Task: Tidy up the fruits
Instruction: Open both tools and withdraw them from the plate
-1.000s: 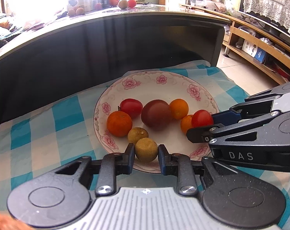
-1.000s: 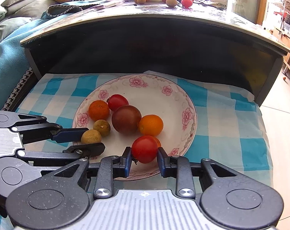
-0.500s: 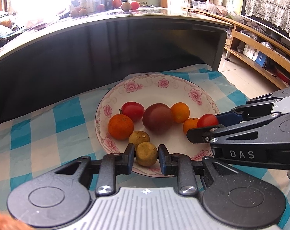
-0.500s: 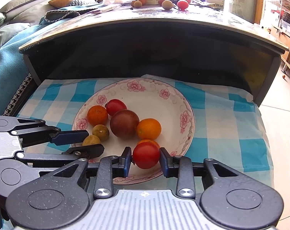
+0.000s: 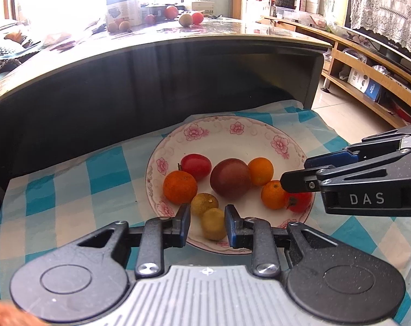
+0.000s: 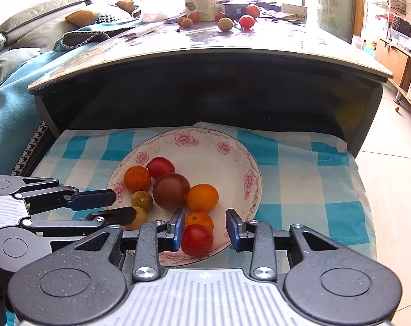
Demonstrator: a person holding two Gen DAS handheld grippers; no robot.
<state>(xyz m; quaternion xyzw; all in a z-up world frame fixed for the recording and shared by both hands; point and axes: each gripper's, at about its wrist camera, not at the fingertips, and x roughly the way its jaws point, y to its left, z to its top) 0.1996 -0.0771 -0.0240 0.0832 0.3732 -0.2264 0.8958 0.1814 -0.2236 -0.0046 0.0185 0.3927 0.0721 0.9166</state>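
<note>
Change: both sets of fingers now spread apart, where 0.5 s ago closed on the fruit between them; red tomato and yellow-green fruit now lying free on the plate.
Left gripper [image 5: 207, 225]: wide apart, holding nothing; fingers [image 5: 183, 225] either side of the near yellow-green fruit [image 5: 213, 223], gaps on both sides.
Right gripper [image 6: 205, 230]: wide apart, holding nothing; red tomato [image 6: 196, 239] just beside its left finger, well clear of its right one.
Plate [image 6: 213, 146]: white with pink flowers on the rim, resting on the blue-and-white checked cloth [image 6: 300, 179].
Fruit on the plate: dark purple fruit [image 6: 171, 194] in the middle; orange fruit [image 6: 202, 197] touching it on the right; small orange [image 6: 199, 220] just behind the red tomato; another orange [image 6: 137, 178] and a second red tomato [image 6: 161, 167] at the left; second yellow-green fruit [image 6: 142, 201] near the left gripper's fingertips.
Beyond: dark table [image 6: 232, 54] above the cloth, with more loose fruit [image 6: 225, 24] on top.
</note>
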